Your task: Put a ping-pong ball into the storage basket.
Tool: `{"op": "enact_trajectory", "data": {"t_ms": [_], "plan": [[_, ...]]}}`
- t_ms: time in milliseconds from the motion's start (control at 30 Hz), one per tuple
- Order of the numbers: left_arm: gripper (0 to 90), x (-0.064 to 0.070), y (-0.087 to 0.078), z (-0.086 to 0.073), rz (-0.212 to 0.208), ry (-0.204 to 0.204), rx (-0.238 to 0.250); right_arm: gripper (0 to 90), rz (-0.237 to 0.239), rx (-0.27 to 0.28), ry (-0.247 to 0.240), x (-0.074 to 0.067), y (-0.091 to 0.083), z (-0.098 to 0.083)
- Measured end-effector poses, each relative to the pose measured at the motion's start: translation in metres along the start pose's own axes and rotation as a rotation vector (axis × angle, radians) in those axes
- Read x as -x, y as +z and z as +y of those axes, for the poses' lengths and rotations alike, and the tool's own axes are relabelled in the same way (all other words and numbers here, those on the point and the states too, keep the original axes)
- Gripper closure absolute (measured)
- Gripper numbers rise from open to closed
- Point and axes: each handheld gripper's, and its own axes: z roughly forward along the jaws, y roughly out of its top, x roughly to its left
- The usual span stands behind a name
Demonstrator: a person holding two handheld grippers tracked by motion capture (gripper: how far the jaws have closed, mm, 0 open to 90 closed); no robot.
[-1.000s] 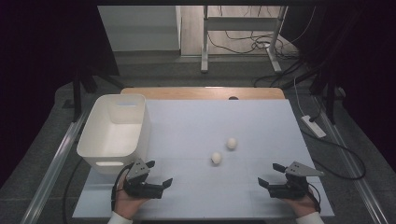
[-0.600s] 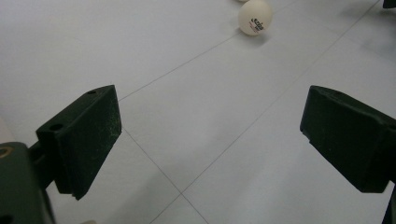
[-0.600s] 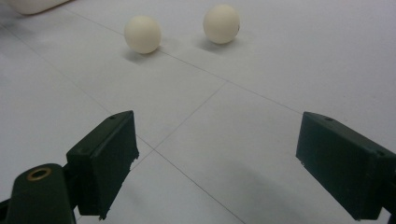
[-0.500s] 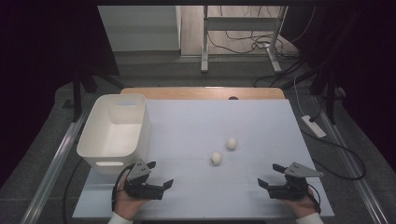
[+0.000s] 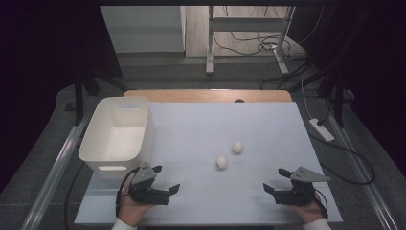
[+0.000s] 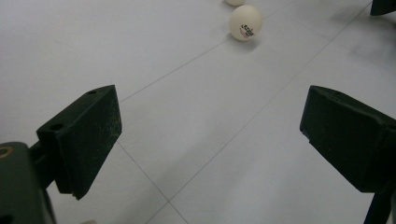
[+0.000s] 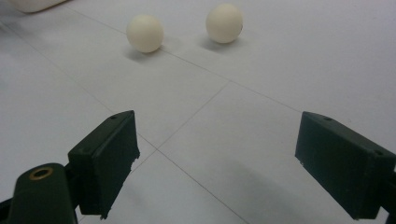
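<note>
Two white balls sit mid-worktop, to the right of the white bin (image 5: 117, 139): near ball (image 5: 221, 162) and far ball (image 5: 237, 147), close together but apart, I think, though the high view is small. Worktop (image 5: 201, 124) is white and smooth.

Left claw (image 5: 165, 181) rests low on the worktop just in front of the bin's near corner, jaws spread wide, nothing between them. Right claw (image 5: 276, 181) sits well to the right of the bin, past both balls, jaws also wide apart and empty. Both are pointed toward the balls; in the left gripper view the printed ball (image 6: 245, 22) lies ahead, off to the right of the jaw gap.

Risks, as a judgement:
- Balls are light and round, so any jaw nudge before closing would likely send one rolling, maybe off the worktop edge away from the bin.
- The balls lie close together, so reaching for one could knock the other.
- An off-centre pinch may squirt the ball out.
- The left claw is near the bin wall, so a swing could clip it.
</note>
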Motion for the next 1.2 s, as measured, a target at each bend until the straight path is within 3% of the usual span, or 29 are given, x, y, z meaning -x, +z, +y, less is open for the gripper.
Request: {"op": "enact_trajectory", "data": {"t_ms": [467,1200], "plan": [[6.7,0.002,0.000,0.008,0.007,-0.025,-0.010,13.4,0.006,-0.006,-0.006,0.000,0.004,0.002],[6.9,0.008,0.016,0.033,-0.006,-0.010,-0.037,13.6,0.001,-0.010,-0.007,0.001,0.004,0.001]]}}
